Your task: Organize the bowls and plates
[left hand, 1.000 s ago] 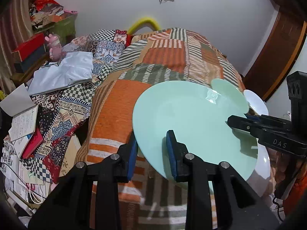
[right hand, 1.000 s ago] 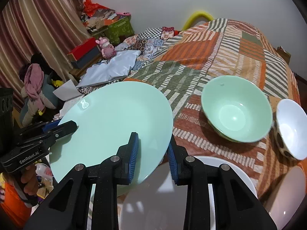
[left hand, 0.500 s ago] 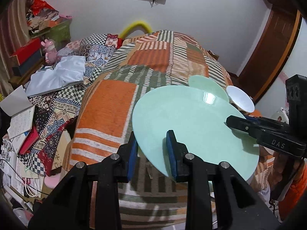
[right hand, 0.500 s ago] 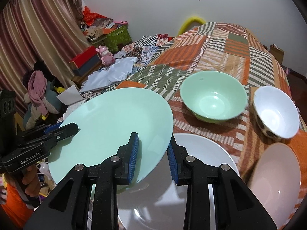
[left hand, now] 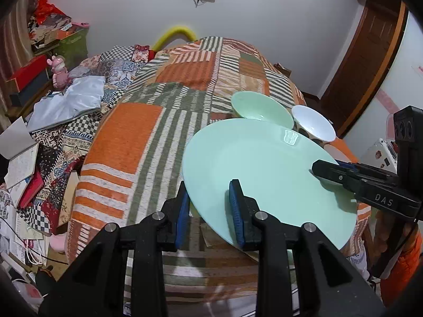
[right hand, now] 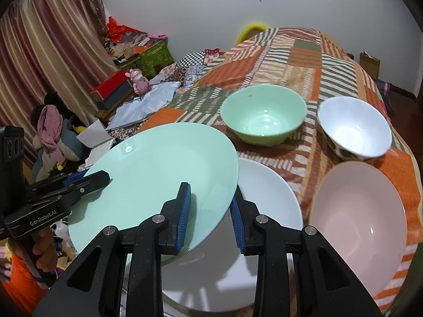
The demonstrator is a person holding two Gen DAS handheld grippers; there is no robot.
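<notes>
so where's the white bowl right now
In the right wrist view the white bowl sits on the patchwork blanket at the right, beside the green bowl and behind the pink plate.

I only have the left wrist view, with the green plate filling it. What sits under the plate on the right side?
Observer: A white plate lies on the bedspread, partly under the green plate.
Operator: Anything beside it?
Observer: A pink plate, to its right.
Operator: Is the right gripper really holding on?
Observer: Yes, the right gripper straddles the green plate's rim, one pad on top and one below.
</notes>
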